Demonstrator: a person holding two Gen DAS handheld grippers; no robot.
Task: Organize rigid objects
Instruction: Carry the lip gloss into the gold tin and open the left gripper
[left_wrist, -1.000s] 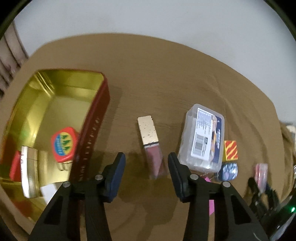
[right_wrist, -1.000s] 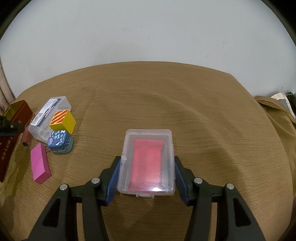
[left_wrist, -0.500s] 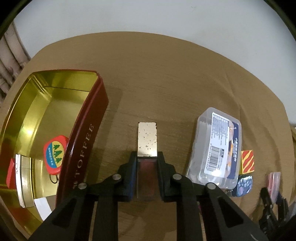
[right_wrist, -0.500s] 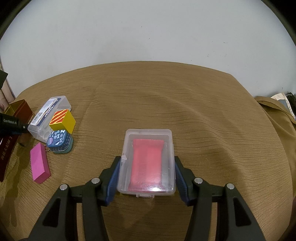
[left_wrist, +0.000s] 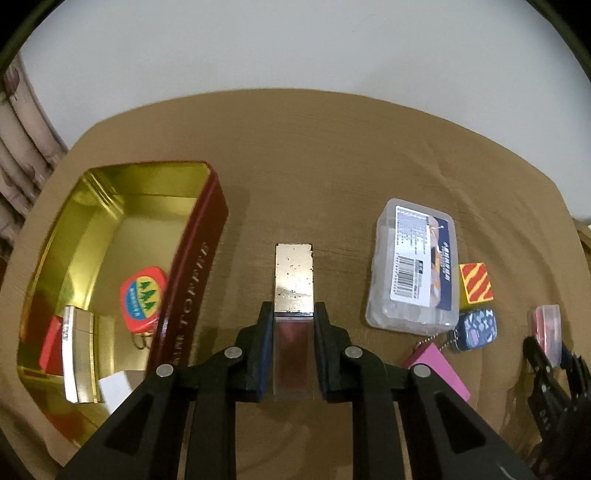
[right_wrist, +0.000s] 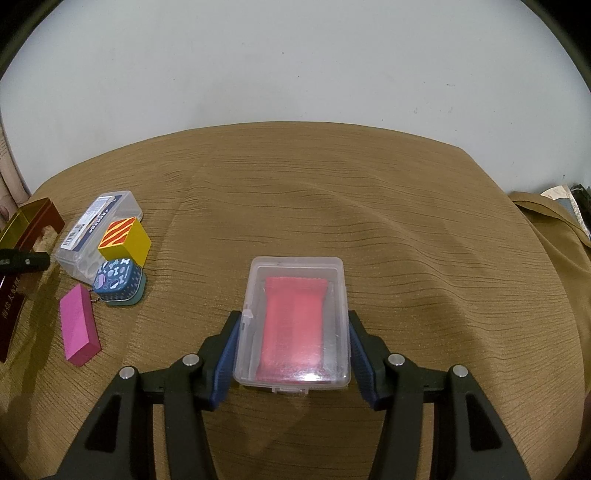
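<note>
- Left tongs (left_wrist: 293, 332) closed on a lip gloss tube (left_wrist: 293, 321); dark red body between the pads, gold cap (left_wrist: 294, 282) sticking out forward, over the brown-clothed table (left_wrist: 314, 155)
- Just left of the tube: open red toffee tin (left_wrist: 201, 254), gold inside, near wall beside the left pad
- In the tin: red-and-yellow tree-print tin (left_wrist: 142, 299), a silvery bar (left_wrist: 77, 356), something red and something white, too cut off to name
- Right of the tube, apart: labelled clear box (left_wrist: 415, 267), striped yellow cube (left_wrist: 475, 282) touching it, blue patterned keychain tin (left_wrist: 476, 328), pink block (left_wrist: 441, 367)
- Right tongs (right_wrist: 293, 345) fairly wide, closed on a clear case with pink insert (right_wrist: 295, 325), whether lifted or resting on the cloth is hard to say
- Cube, blue tin and pink block lie well to its left
</note>
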